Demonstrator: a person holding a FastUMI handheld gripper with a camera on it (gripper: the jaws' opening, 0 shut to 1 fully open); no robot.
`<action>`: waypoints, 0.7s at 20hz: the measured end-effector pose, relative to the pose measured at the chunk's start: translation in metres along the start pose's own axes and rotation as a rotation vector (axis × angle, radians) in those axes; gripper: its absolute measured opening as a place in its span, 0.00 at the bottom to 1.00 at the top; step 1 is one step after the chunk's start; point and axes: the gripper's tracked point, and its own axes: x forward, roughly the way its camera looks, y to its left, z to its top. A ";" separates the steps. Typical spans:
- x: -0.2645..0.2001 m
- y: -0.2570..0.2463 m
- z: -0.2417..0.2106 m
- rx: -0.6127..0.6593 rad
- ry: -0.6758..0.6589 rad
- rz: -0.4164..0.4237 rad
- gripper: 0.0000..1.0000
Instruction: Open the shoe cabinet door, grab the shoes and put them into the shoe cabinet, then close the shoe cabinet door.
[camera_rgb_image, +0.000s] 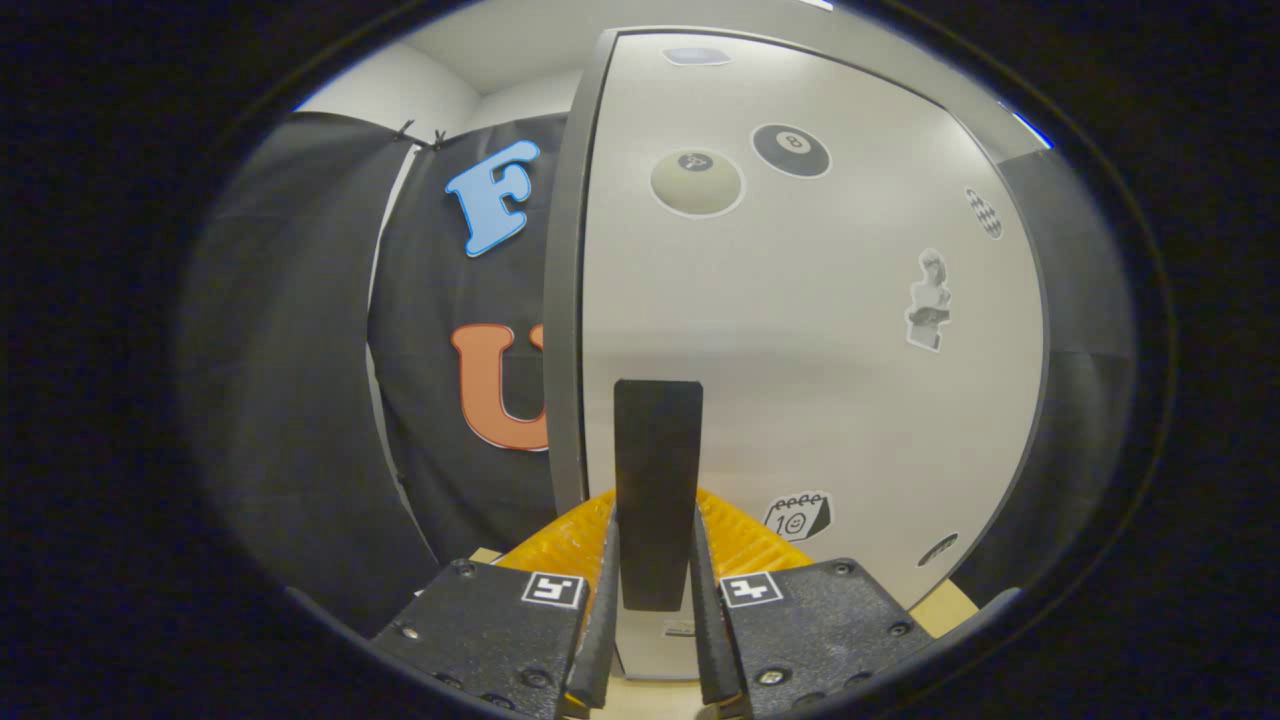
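A pale cabinet door (800, 330) fills the scene ahead of the hand-held gripper (655, 560), its dark edge (565, 300) running top to bottom on the left, where the black booth cloth (440, 400) hangs beyond it. Stickers dot the door face: a cream ball (697, 183) and a black eight ball (791, 150) near the top, a statue figure (930, 300) toward the right, a small calendar (797, 516) low down. A tall black handle (657, 490) stands upright on the door's lower part, directly between the gripper's two fingers (603, 610). The fingers sit narrow, one on each side of the handle and hard against it, so the gripper appears clamped on it. A strip of light wood desk (945, 605) shows under the door's lower right corner.
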 end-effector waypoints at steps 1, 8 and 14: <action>-0.001 -0.001 0.001 -0.024 0.005 0.007 0.33; -0.027 -0.001 -0.003 0.020 0.059 0.074 0.27; -0.106 -0.024 -0.008 0.029 0.051 0.109 0.26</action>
